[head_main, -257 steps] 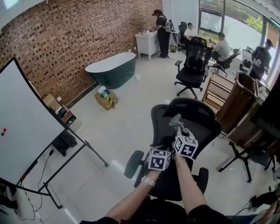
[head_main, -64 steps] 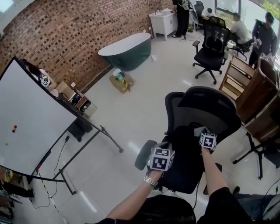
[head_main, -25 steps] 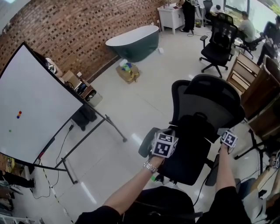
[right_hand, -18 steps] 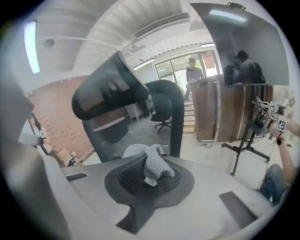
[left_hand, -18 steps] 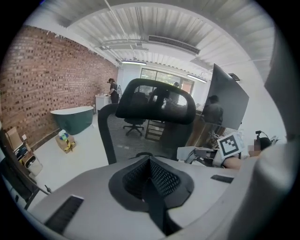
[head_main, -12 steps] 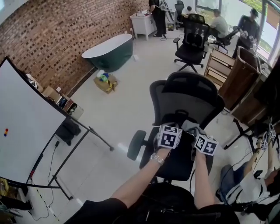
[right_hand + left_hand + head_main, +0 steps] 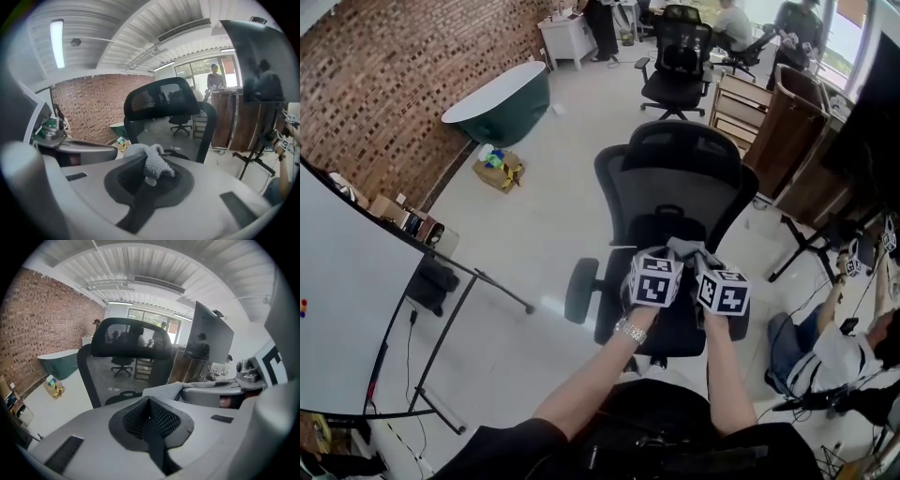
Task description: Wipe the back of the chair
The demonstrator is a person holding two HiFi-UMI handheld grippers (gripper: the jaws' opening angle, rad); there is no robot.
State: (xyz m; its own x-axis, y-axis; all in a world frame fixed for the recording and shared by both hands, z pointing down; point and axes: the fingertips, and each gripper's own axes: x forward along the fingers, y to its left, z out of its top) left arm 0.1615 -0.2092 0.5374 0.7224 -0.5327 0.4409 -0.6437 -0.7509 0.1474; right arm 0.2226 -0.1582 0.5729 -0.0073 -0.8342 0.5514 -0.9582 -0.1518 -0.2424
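A black mesh office chair (image 7: 675, 183) faces away from me, its back and headrest (image 7: 129, 338) straight ahead. My right gripper (image 7: 147, 174) is shut on a grey knitted cloth (image 7: 151, 161), which bunches over its jaws just below the chair's lumbar pad (image 7: 667, 223). My left gripper (image 7: 149, 403) is shut with nothing in it and sits close beside the right one, to its left. In the head view both marker cubes sit side by side over the seat, with the cloth (image 7: 688, 249) between them. In the left gripper view the cloth (image 7: 165, 391) shows at the right.
A whiteboard on a stand (image 7: 347, 300) fills the left. A green bathtub (image 7: 499, 97) and a cardboard box (image 7: 499, 171) sit by the brick wall. A wooden cabinet (image 7: 783, 131), a tripod (image 7: 802, 246) and a seated person (image 7: 839, 352) are at the right. People sit at desks far behind.
The right gripper came back from the chair's right side to the middle with the cloth still in it. It now sits close against the left gripper. My head has turned a little.
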